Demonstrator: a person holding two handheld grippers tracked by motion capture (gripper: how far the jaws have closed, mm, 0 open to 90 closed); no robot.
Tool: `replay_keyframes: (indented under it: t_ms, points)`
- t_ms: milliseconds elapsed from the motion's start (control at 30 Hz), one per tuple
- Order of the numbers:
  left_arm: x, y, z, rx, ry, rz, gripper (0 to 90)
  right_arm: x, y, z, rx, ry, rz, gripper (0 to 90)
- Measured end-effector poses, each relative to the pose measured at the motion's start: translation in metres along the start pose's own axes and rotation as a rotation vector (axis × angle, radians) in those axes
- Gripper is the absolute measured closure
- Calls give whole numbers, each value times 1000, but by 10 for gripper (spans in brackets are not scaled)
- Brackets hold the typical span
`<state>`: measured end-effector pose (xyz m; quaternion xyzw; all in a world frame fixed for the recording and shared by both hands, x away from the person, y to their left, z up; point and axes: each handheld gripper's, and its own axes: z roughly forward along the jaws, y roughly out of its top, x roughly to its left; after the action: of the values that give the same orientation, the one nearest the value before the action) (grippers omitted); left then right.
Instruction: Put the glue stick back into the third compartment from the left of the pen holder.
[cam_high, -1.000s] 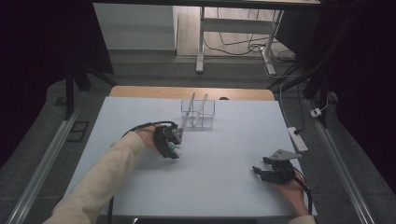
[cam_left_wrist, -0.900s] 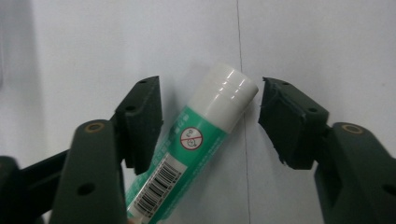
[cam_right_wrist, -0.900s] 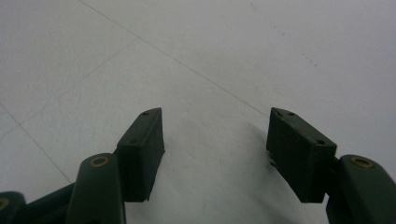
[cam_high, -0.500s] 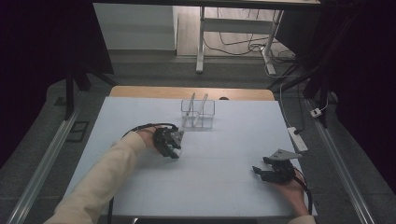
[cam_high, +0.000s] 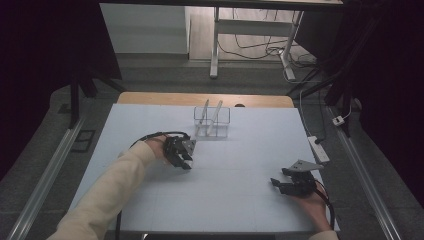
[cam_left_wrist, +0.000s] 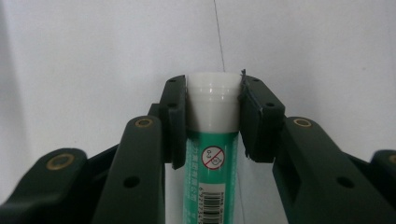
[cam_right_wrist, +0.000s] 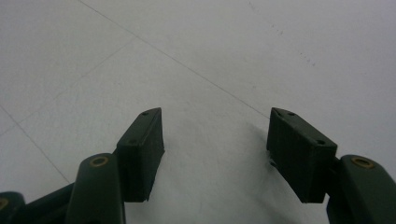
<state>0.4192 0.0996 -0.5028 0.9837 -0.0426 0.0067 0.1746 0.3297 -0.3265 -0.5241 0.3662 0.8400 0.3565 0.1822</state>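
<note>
Left arm in a cream long sleeve (cam_high: 107, 192). Left black two-jaw plastic gripper (cam_high: 181, 152): dark-green links, brass rivets, black screws, black cable looping behind. Right black two-jaw gripper (cam_high: 290, 185) has a grey three-cornered top plate and a black cable along the wrist.

a white counter (cam_high: 240, 200) with faint grid lines carries a clear plastic organiser (cam_high: 212, 122) near its far edge, two pale sticks leaning inside it. a white power strip (cam_high: 318, 149) lies at the counter's right rim (cables (cam_high: 260, 47) trail across the floor beyond).
</note>
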Motion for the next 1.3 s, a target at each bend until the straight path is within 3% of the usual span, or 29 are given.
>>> replay_keyframes:
  t_ms: [300, 567, 1000, 1300]
  points:
    - [-2, -4, -17, -52, 31, -91, 648, 0, 0, 0, 0, -2, -2, 356]
    - [-6, -10, -34, -131, 76, -169, 648, 0, 0, 0, 1, -5, -3, 357]
    - [-13, -12, -59, -284, 149, -255, 648, 1, 1, -2, -10, -5, -2, 358]
    - [-14, -12, -64, -336, 191, -293, 648, 1, 1, -2, -11, -6, -4, 358]
